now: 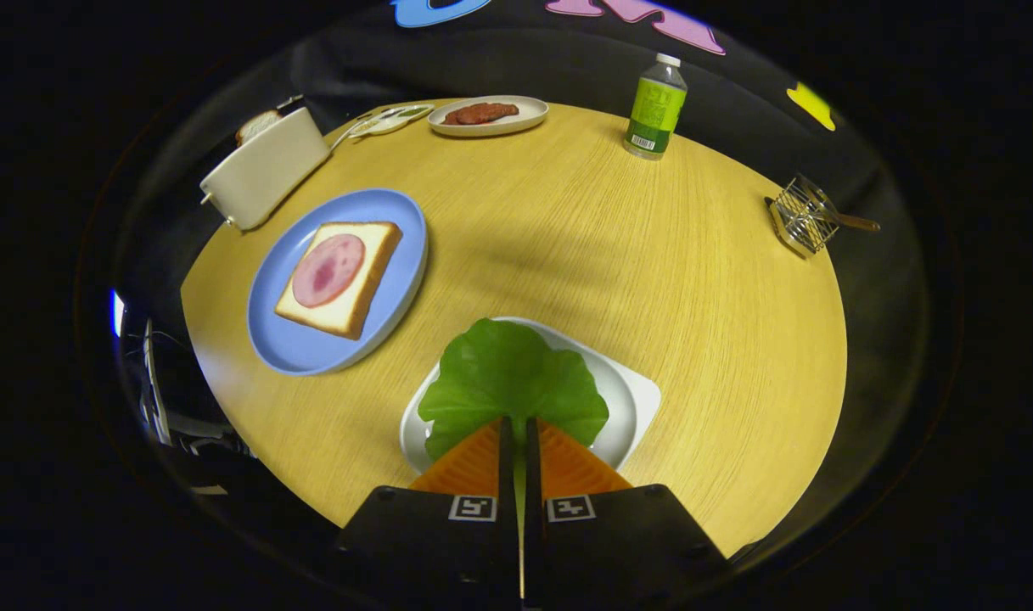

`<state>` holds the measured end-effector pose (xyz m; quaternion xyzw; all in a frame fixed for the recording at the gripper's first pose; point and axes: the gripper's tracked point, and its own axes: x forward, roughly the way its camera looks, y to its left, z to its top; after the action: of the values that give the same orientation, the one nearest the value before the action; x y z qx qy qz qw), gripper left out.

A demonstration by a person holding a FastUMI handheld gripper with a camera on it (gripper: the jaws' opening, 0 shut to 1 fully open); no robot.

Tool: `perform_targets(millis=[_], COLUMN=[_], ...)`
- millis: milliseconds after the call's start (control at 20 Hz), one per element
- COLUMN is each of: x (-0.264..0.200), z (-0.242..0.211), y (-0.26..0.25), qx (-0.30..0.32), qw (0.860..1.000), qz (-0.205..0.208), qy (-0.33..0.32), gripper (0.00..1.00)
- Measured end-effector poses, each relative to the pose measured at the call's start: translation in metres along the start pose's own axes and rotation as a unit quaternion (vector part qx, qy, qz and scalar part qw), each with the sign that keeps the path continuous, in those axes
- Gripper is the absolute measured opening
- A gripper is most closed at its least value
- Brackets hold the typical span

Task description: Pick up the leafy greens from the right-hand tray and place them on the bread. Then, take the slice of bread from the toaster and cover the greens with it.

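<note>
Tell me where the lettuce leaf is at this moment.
In the gripper view the lettuce leaf is pinched between the closed gripper fingers, over the white tray, right of the blue plate.

hand-held gripper (519,422) clamped on leafy greens (511,380) | above white tray (635,399)

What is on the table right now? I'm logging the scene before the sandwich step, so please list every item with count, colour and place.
Table: one, light wood, round, under everything.
Leafy greens: one, green, on the white tray, pinched at the near edge.
White tray: one, just ahead of the fingers.
Blue plate: one, beyond the fingers, left of the tray.
Bread: one slice, pale with brown crust, on the blue plate.
Ham: one, pink, on the bread.
Toaster: one, cream, beyond the plate, a slice sticking out.
Oval dish: one, white, far side, holding reddish meat.
Bottle: one, green label, far side.
Wire rack: one, metal, far right.
Gripper: one, fingers closed on the greens.
</note>
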<state>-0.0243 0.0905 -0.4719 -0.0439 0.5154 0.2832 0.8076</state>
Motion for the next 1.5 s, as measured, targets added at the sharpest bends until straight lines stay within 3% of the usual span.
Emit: perform_targets(millis=[300,550,950,1500], x=[-0.045,-0.06,-0.04,-0.008], z=[0.044,0.079,0.116,0.128], y=[0.017,0.062,0.134,0.163], qx=[-0.016,-0.043,-0.088,-0.098], qw=[0.999,0.997,0.992,0.991], qz=[0.0,0.029,0.069,0.083], qy=[-0.047,-0.065,-0.056,-0.028], gripper=[0.07,0.07,0.07,0.08])
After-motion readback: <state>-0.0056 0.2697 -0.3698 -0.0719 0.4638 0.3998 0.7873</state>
